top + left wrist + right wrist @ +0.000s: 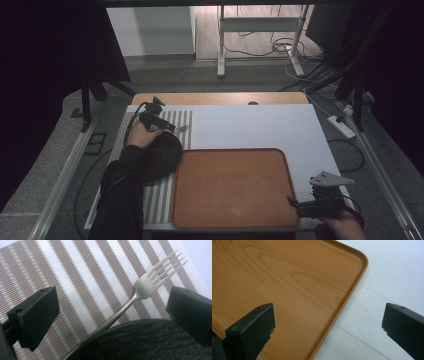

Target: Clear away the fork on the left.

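- The fork (140,293) lies on the striped mat (82,275) at the table's far left; its handle end runs under the rim of a dark plate (140,340) and is hidden there.
- In the high view the fork (181,128) is a small pale glint just right of the left gripper (167,126), hard to make out.
- The plate (162,155) sits on the mat (160,200), partly covered by the person's left hand (140,135) and dark sleeve.
- A wooden tray (235,187) lies just right of the mat; its near right corner sits between the jaws in the right gripper view (287,290).
- The fork's long axis is diagonal in the left gripper view, tines pointing away from the plate, toward the upper right.
- Left gripper (112,312): jaws wide apart, fork between them, not touched by either jaw.
- Right gripper (295,204) at the tray's near right corner: jaws apart, holding nothing.
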Tool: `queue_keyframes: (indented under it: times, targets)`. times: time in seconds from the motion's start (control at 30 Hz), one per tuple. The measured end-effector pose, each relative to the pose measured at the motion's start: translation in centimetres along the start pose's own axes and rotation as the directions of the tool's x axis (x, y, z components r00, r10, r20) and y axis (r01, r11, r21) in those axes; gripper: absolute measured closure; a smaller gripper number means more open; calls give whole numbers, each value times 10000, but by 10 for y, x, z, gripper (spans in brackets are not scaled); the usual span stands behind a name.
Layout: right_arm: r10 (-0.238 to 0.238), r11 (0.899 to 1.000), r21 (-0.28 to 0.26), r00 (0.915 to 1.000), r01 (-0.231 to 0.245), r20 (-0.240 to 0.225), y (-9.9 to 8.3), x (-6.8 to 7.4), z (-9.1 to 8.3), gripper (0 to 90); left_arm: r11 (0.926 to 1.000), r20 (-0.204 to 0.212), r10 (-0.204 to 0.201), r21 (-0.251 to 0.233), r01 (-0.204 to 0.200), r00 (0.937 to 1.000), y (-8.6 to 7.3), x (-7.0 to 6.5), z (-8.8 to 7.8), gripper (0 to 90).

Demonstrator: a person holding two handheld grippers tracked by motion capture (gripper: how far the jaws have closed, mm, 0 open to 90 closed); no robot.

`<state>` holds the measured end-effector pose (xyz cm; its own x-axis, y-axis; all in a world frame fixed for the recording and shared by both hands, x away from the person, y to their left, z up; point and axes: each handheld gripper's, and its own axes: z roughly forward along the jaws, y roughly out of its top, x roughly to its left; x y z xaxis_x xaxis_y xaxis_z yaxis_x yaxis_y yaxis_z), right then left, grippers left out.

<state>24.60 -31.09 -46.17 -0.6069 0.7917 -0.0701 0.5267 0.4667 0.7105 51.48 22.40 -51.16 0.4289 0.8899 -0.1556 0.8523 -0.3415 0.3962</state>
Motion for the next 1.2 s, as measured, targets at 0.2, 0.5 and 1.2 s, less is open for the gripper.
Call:
queue_keyframes:
  times: [0.2,0.5,1.2]
  targets:
    - [2,10000,1,10000,-2,-4,0,0,0,0,9969,-319,482,632,-461,9983,7,-11,15,0]
    - [-3,10000,10,10000,3,-18,0,0,0,0,9937,-758,791,860,-725,9940,7,-10,19,24]
    - [-14,10000,21,10000,14,-35,0,0,0,0,9932,-581,1164,46,-1163,9915,-6,24,0,820]
